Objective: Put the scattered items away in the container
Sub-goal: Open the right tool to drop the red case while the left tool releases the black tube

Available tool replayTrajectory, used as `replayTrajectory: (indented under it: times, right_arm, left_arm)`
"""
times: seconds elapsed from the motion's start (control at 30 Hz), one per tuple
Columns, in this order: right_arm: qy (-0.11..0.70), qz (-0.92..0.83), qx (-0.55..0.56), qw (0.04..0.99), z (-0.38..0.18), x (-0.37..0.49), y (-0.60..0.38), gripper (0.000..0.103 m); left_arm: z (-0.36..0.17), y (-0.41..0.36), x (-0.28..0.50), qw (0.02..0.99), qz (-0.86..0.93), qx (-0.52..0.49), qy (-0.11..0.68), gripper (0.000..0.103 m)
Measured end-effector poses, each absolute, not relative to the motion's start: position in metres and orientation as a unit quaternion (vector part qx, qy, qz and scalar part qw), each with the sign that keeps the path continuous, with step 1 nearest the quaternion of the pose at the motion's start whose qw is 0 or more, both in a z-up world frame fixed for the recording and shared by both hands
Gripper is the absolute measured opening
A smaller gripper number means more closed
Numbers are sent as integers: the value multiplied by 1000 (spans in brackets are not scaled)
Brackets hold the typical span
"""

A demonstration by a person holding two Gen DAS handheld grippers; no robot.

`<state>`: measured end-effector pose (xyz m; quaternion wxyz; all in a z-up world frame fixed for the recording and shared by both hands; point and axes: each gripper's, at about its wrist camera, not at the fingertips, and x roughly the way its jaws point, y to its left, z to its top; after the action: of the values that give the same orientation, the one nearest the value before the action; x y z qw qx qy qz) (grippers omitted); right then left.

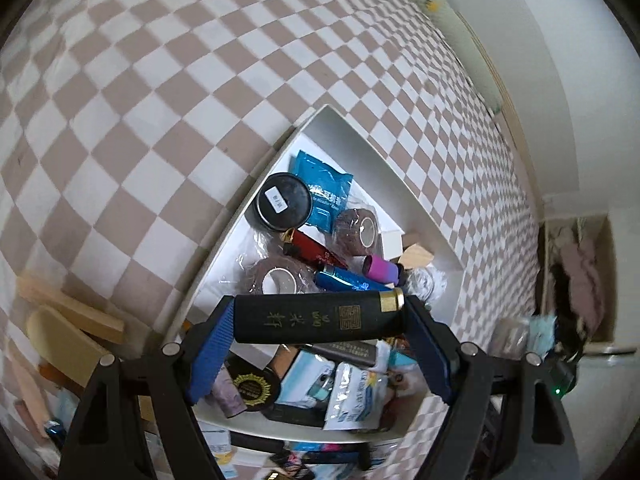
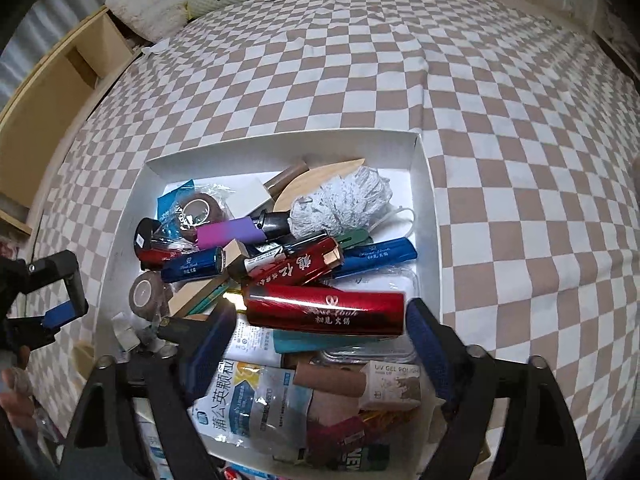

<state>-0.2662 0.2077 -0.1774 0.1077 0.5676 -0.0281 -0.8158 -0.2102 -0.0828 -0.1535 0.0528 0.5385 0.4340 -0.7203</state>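
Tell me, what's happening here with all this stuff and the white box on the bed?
A person is tidying small items into a white box on a checkered bedspread, using a handheld gripper in each hand. The left gripper is clamped on a black lighter with gold lettering, held above the box. The right gripper has a red metallic lighter between its jaws; they look spread, with a gap at one end. The box already holds lighters, tape rolls and packets.
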Motion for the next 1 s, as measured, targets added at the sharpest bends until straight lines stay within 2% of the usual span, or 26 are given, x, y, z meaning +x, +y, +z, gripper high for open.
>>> replayTrajectory:
  times: [0.27,0.33,0.4,0.67,0.83,1.0]
  right_arm:
    - [-34,-818,564,110,-172,-266,211,98]
    - [-33,-817,565,110,-172,-265,211,98]
    - [-33,-816,566,111,-171,-264,211,98]
    - [-29,-818,563,117,-168,-261,208,98]
    - [-27,-818,563,118,-167,-261,208,98]
    - [-27,-819,561,118,-163,-257,207,98]
  left_arm:
    - [-160,-92,-205,58,-696,516,497,82]
    - [-163,-95,-202,66,-689,509,512,87]
    - [-164,-99,-200,69,-684,501,525,97]
    - [-159,-101,-199,64,-686,501,523,97]
    - [-155,-95,-199,60,-696,513,499,97]
    - [-146,-83,-203,80,-733,553,388,97]
